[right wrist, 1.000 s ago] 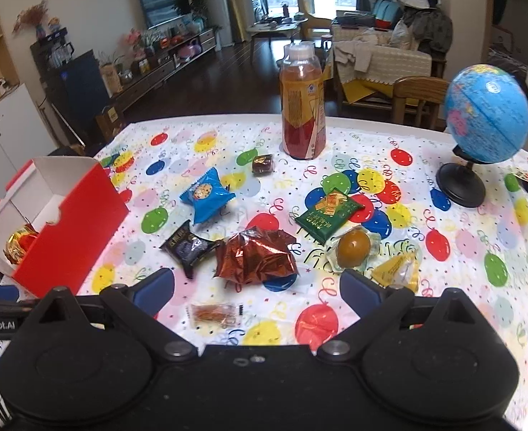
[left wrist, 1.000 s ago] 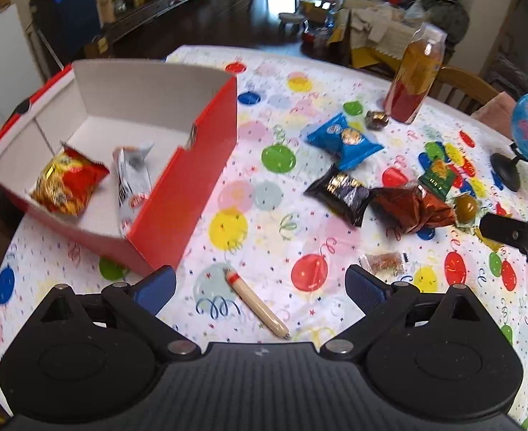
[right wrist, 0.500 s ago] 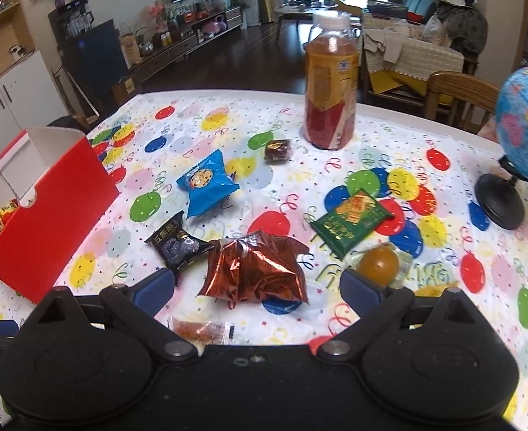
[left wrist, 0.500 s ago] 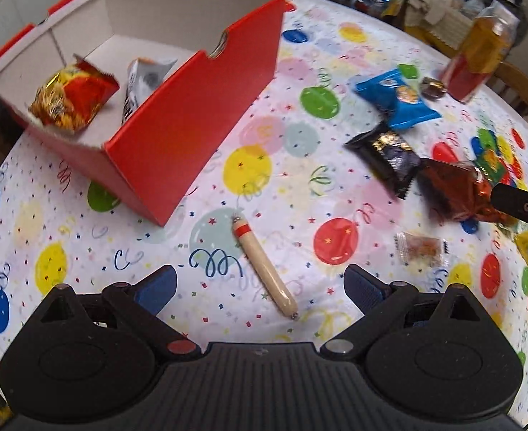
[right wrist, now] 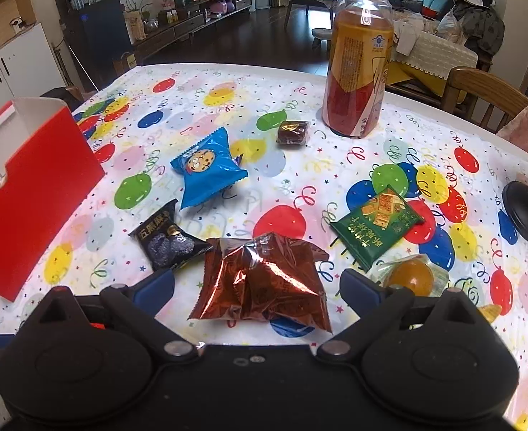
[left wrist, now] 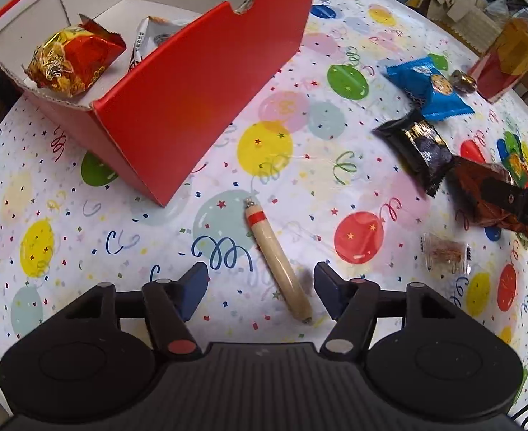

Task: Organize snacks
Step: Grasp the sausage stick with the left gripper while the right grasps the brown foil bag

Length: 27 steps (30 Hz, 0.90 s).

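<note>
A tan sausage stick (left wrist: 277, 264) with a red band lies on the balloon-print tablecloth. My left gripper (left wrist: 260, 283) straddles its near end, its jaws closing, with a gap still showing on both sides of the stick. The red cardboard box (left wrist: 199, 100) stands to the left and holds a red-gold packet (left wrist: 73, 61) and a white packet (left wrist: 149, 39). My right gripper (right wrist: 256, 287) stands open over a brown foil packet (right wrist: 267, 280), one blue pad on each side, not touching it.
Loose on the cloth are a blue cookie packet (right wrist: 206, 168), a black packet (right wrist: 167, 240), a green packet (right wrist: 378, 226), an orange jelly cup (right wrist: 411, 280), a small brown candy (right wrist: 292, 133) and a clear packet (left wrist: 445, 251). A bottle (right wrist: 357, 72) and a globe's base (right wrist: 526, 212) stand behind.
Both grippers have sunk toward the table. The left gripper's jaws have narrowed around the sausage stick's near end. The right gripper has closed in on the brown foil packet, which now lies between its fingers.
</note>
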Tool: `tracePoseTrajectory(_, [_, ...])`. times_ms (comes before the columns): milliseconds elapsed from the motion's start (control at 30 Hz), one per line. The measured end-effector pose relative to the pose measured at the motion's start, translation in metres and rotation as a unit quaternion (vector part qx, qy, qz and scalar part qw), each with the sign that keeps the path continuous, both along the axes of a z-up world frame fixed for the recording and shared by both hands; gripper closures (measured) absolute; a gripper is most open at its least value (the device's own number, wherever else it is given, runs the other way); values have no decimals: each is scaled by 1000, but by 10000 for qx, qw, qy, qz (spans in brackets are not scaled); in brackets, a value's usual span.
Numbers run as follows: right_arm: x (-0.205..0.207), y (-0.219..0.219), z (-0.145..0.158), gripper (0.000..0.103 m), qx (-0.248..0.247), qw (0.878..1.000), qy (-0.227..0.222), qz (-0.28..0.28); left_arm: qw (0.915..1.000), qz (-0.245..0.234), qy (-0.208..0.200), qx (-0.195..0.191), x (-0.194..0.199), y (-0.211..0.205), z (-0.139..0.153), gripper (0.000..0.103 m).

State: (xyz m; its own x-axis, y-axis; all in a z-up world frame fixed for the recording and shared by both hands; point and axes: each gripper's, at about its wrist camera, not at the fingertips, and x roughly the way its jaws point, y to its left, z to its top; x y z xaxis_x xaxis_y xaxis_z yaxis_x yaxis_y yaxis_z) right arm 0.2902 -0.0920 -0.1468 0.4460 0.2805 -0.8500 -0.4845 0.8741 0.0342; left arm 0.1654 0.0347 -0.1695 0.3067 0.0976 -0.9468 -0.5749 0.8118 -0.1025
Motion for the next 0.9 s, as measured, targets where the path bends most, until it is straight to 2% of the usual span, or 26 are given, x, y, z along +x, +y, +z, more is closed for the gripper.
tracePoseTrajectory(167, [3, 4, -6, 7, -79, 10000, -3, 9, 10000, 37, 1, 56, 6, 2, -1, 46])
tracePoseTrajectory(267, [4, 5, -8, 12, -118, 9999, 7, 21, 9999, 27, -24, 121, 8, 0, -1, 60])
tracePoseTrajectory(400, [3, 7, -11, 23, -226, 9997, -20, 45, 9997, 52, -26, 225, 10, -1, -1, 87])
tracePoseTrajectory(533, [0, 7, -11, 31, -299, 9995, -104, 74, 9998, 22, -71, 188, 10, 2, -2, 92])
tracePoseTrajectory(667, [-3, 6, -8, 45, -309, 9994, -145, 91, 9999, -22, -110, 122, 9, 4, -1, 92])
tracePoseTrajectory(900, [-12, -2, 1, 49, -205, 9996, -170, 59, 9998, -97, -125, 73, 5, 6, 0, 92])
